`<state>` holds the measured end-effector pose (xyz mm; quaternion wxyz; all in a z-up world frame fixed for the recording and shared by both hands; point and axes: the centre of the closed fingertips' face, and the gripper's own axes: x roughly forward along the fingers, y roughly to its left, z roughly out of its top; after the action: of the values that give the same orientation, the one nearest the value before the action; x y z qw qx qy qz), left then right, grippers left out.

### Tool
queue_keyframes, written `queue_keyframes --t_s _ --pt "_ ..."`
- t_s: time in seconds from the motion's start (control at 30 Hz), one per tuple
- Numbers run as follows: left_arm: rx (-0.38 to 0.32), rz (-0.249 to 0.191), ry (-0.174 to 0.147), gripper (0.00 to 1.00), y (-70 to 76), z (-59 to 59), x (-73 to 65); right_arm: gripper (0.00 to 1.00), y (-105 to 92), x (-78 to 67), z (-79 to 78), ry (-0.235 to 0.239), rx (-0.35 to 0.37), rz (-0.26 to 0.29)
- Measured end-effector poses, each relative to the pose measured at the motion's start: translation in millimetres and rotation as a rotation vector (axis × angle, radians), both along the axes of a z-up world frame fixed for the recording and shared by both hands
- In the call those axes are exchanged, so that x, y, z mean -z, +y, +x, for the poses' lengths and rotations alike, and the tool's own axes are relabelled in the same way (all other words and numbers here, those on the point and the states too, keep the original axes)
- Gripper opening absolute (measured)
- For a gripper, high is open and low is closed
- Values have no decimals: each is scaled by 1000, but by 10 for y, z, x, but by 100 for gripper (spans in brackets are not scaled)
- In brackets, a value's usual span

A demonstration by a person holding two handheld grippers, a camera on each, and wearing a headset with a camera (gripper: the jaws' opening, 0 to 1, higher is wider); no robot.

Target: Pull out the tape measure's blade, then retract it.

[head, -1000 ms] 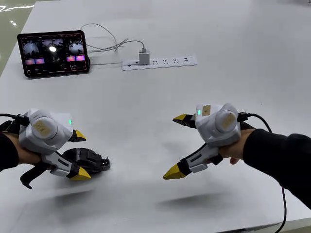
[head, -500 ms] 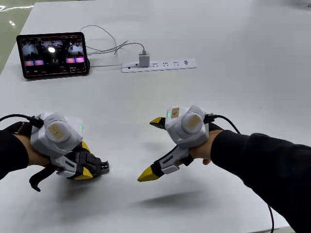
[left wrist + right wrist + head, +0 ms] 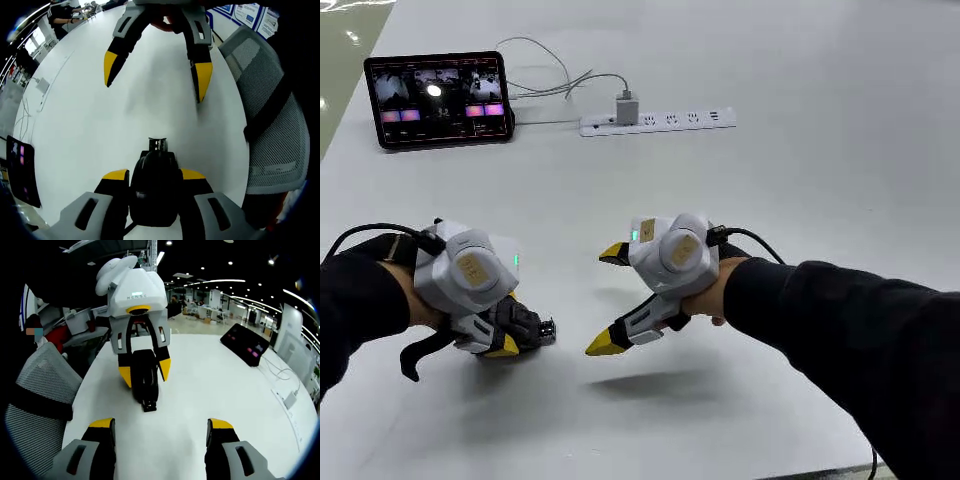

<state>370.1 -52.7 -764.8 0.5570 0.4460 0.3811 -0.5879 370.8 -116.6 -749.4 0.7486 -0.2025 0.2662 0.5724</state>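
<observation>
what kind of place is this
Probably an open-plan lab or office: a white table with a tablet and power strip, a mesh chair, and rows of ceiling lights.

We list one tape measure (image 3: 517, 324): compact black case, down on the white table (image 3: 740, 220) at near left, clamped between the left gripper's (image 3: 154, 174) jaws. Blade retracted; metal end hook (image 3: 548, 328) points right.

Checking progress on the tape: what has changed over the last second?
The right gripper, open, moved left toward the tape measure. The left gripper closed on it. The blade is not out; tablet and power strip are unmoved.
</observation>
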Motion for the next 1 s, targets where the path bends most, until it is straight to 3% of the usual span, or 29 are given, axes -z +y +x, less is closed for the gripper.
queue_keyframes --t_s 0.57,0.73,1.0 --pt "-21 -24 5 32 12 7 3 40 461 247 -72 12 -93 -31" --pt "-27 -30 17 33 17 18 12 35 504 277 -42 6 -96 -45" --pt "-32 -36 31 33 11 10 12 18 501 338 -19 6 -97 -68"
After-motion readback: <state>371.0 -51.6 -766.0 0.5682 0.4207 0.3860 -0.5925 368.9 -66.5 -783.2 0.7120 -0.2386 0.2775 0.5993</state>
